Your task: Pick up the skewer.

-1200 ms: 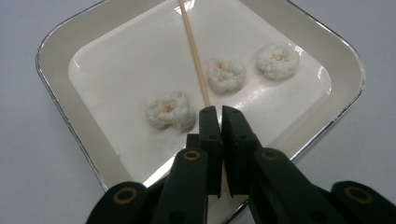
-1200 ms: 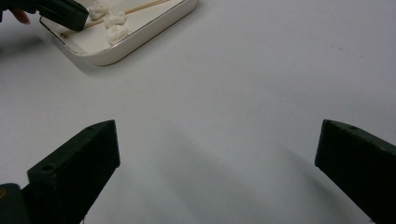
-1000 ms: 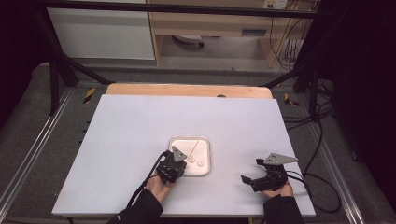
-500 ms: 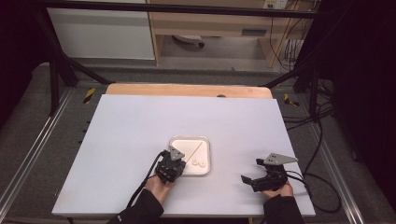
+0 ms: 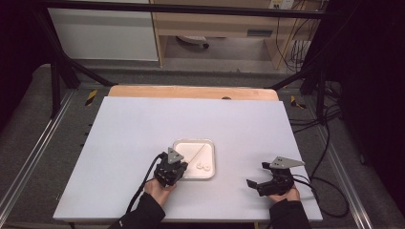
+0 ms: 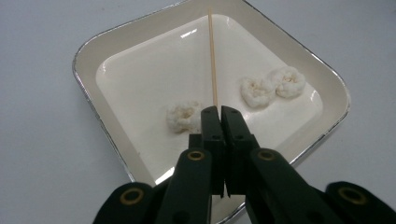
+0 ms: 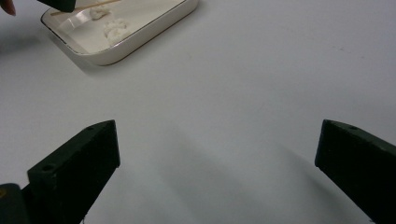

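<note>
Left gripper view: my left gripper (image 6: 219, 109) is clenched on the near end of a thin wooden skewer (image 6: 213, 56), which runs straight away from the jaws to the far rim of the cream tray (image 6: 88, 53). Since a second ago, little has shifted. This view shows three white puffed pieces (image 6: 183, 116) beside the skewer; the high view shows two. My right gripper (image 5: 258, 183) rests released, well right of the tray.
</note>
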The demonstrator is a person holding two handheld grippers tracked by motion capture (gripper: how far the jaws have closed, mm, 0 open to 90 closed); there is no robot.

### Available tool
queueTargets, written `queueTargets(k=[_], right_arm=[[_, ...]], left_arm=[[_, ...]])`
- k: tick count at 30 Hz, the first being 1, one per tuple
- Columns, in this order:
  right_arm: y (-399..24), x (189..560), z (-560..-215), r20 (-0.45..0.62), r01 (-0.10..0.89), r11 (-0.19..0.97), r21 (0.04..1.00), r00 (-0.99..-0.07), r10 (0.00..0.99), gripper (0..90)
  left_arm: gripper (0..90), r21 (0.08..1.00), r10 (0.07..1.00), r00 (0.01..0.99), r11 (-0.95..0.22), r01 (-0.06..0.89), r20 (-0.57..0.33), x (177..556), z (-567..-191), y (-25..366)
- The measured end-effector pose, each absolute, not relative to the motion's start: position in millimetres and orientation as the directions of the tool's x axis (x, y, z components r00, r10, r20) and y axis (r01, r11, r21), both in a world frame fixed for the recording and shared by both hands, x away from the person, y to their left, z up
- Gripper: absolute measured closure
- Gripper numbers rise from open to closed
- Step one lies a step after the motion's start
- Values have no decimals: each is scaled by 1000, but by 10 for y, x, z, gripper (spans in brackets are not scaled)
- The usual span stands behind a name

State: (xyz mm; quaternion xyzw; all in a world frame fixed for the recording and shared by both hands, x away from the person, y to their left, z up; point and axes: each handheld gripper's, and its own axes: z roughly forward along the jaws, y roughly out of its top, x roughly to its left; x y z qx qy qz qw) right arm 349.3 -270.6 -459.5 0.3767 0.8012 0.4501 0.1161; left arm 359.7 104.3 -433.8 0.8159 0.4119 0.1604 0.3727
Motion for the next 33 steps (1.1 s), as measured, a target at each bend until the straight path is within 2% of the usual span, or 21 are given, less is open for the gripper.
queueTargets(k=[33], right_arm=[[-2578,3469,-4527,67,443,383,811,-720,691,7]], left_arm=[[889,784,671,739,-425,453,-64,3513,-4148,1193]])
